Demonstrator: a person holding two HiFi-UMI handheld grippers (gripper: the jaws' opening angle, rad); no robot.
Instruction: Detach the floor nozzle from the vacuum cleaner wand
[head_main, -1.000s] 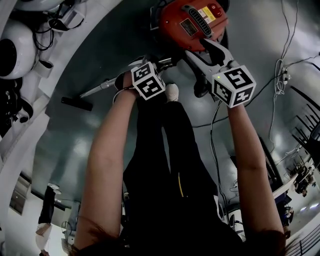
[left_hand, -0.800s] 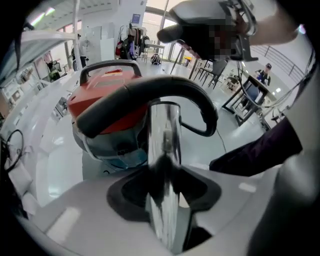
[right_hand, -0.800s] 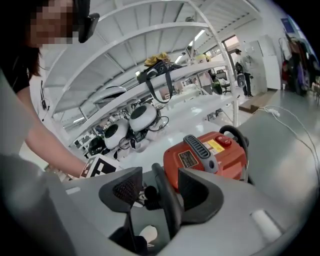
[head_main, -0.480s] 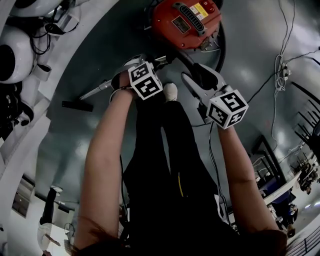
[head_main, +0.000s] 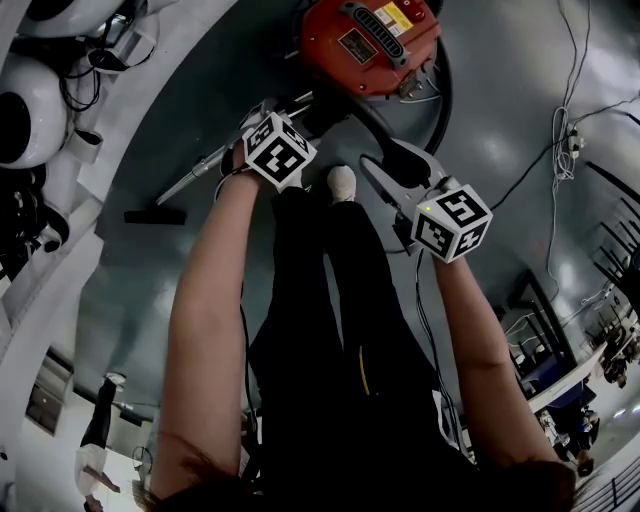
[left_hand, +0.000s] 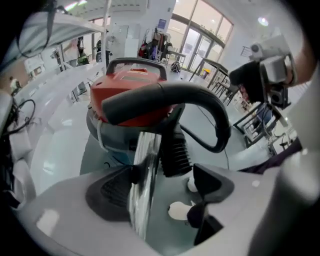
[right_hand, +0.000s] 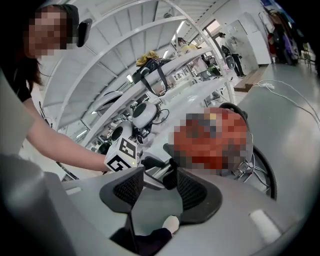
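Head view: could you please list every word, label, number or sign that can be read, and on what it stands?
No text can be read.
Yellow label on the red vacuum cleaner: print too small to read.
Dark label beside it: too small to read.
Left marker cube and right marker cube: black-and-white square patterns, no words.

Near the vacuum canister (head_main: 368, 40), left gripper (left_hand: 160, 185) jaws have just been opening around the wand (left_hand: 142, 170); right gripper (right_hand: 157, 192) jaws, empty, closing slightly
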